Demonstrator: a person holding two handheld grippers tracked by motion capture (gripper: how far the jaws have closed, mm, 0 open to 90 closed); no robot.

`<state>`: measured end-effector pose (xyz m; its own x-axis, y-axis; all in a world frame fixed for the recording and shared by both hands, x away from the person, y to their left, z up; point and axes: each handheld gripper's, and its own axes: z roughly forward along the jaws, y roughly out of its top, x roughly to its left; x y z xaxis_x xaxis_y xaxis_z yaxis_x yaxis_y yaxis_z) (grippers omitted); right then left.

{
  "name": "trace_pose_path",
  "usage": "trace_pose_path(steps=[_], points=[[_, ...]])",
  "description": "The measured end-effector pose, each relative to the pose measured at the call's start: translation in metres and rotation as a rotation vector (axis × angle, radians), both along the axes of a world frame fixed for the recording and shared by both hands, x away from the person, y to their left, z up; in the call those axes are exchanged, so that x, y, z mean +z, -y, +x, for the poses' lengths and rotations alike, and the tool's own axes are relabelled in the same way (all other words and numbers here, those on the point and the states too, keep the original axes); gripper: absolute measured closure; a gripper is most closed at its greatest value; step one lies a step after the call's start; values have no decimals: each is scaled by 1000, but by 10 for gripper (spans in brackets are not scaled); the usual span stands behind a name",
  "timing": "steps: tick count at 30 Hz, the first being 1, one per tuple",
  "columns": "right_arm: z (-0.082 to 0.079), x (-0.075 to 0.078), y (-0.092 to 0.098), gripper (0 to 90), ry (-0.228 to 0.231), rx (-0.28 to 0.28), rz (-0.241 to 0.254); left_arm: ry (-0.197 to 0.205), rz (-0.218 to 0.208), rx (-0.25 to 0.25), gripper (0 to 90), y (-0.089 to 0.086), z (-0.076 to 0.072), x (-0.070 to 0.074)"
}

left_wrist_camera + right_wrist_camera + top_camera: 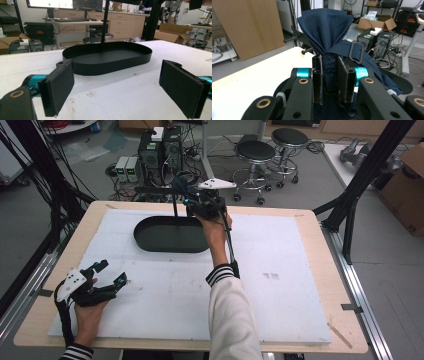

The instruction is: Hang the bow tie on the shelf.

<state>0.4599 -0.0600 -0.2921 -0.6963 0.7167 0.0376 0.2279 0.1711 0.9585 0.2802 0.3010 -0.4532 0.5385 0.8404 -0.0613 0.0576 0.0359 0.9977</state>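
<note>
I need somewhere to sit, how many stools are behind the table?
2: one stool just past the table's far edge, the other stool right of it and farther back. More could be hidden out of frame.

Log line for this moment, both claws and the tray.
left claw: open, idle | right claw: shut on navy cloth, above tray's far rim | black tray: empty

A tray (150, 240) is sitting on the bench (300, 270) toward its far side. The left gripper (111, 273) is lying near-left; the right gripper (186, 195), apparently pinching cloth (325, 27), is hanging behind the tray.
</note>
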Motion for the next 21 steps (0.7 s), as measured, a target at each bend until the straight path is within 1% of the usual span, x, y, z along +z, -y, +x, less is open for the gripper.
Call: trace_pose_path(steps=[3,6,9,10,11,13,14,15,16,20,21], points=[[1,-3,-2,762,-13,1,-4,1,2,-1,132,0,0,0],[0,-4,-5,762,-19,0,-26,4,5,-2,132,0,0,0],[-2,-5,-7,763,-15,-2,-39,5,4,-4,132,0,-1,0],[-3,-7,-6,763,-3,-9,-34,5,5,-4,132,0,-1,0],[-4,-10,-5,763,-5,-10,-26,4,7,-4,132,0,-1,0],[-5,-15,-3,762,-13,-13,-35,4,6,-4,132,0,-1,0],[-5,-18,-3,762,-35,-17,-53,5,6,-4,132,1,-1,0],[-4,-19,-3,762,-42,-14,-63,6,6,-4,132,1,-1,0],[-4,-19,-4,762,-40,-15,-67,6,7,-4,132,1,-1,0],[-6,-17,-7,762,-7,-14,-71,5,6,-3,132,1,-1,0],[-6,-18,-8,762,-6,-14,-73,5,6,-3,132,1,-1,0]])
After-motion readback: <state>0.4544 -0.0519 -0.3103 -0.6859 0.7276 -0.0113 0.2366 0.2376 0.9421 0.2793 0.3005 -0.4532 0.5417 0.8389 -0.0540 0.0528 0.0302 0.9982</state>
